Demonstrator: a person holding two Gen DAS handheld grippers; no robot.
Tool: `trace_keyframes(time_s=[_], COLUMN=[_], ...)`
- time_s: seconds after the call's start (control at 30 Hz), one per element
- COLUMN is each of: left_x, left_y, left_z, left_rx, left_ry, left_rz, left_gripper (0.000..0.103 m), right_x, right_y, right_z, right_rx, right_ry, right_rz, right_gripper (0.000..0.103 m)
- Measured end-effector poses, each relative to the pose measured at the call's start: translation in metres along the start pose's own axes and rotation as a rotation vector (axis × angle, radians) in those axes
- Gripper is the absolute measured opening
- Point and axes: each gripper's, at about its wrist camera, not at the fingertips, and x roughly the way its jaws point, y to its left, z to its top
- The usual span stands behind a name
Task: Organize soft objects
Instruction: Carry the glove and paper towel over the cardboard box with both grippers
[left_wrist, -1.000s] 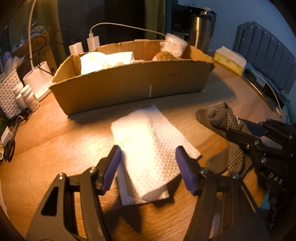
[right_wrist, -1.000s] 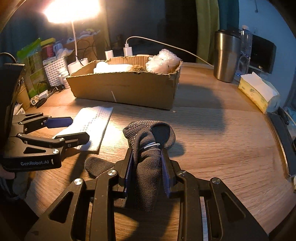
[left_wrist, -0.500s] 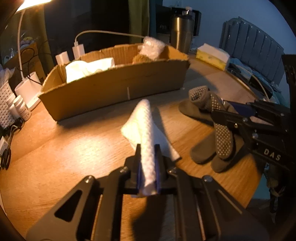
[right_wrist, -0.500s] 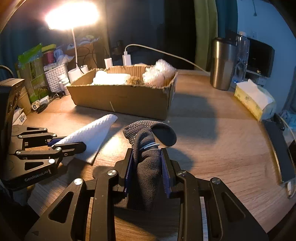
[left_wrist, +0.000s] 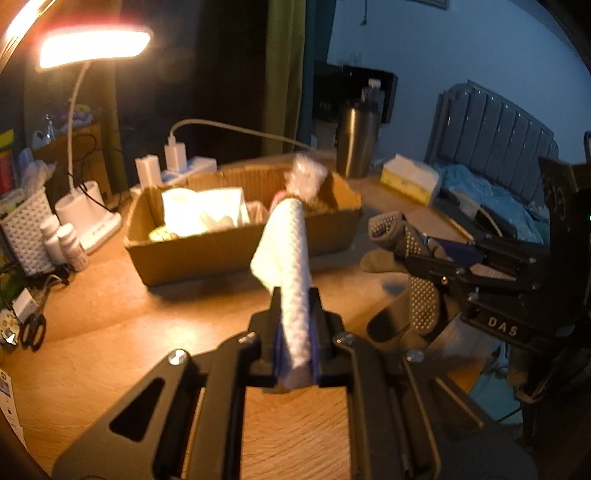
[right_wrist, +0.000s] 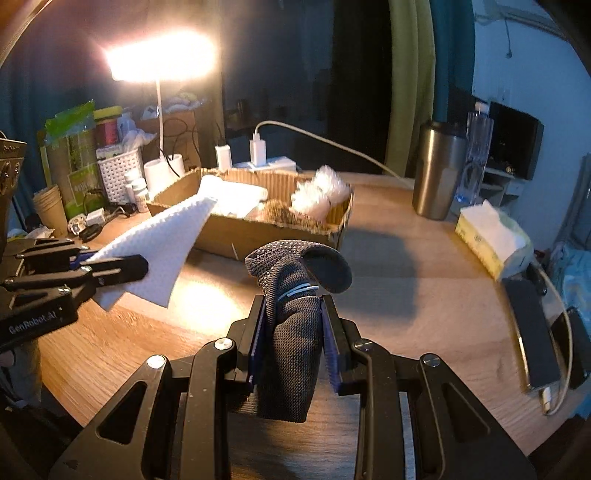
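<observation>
Two grippers held soft items clear of a wooden desk (right_wrist: 424, 288), angled down toward a cardboard box (left_wrist: 236, 251).

The left gripper (left_wrist: 294, 325) was clamped tight on a folded white paper towel (left_wrist: 291, 258), which stuck out past its fingertips toward the box beyond. Beside it, the right gripper (right_wrist: 295, 328) pinched a rolled dark grey sock (right_wrist: 295, 332) between its blue pads (right_wrist: 331, 354), the cuff flopping over ahead of the jaws. White soft items lay in the box, under a lit desk lamp (right_wrist: 159, 62).
</observation>
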Motion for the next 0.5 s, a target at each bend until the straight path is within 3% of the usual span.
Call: trace_keyframes(time_s=[0.5], left_x=[-0.044], left_y=[0.018], left_z=[0.016], left_rx=[-0.033], left_ry=[-0.14], left_rz=[0.014], left_gripper=[0.011], right_x=[-0.029], right_y=[0.015], right_z=[0.031], right_rx=[-0.056], right_ry=[-0.089], right_rz=[-0.029], right_gripper=[0.03])
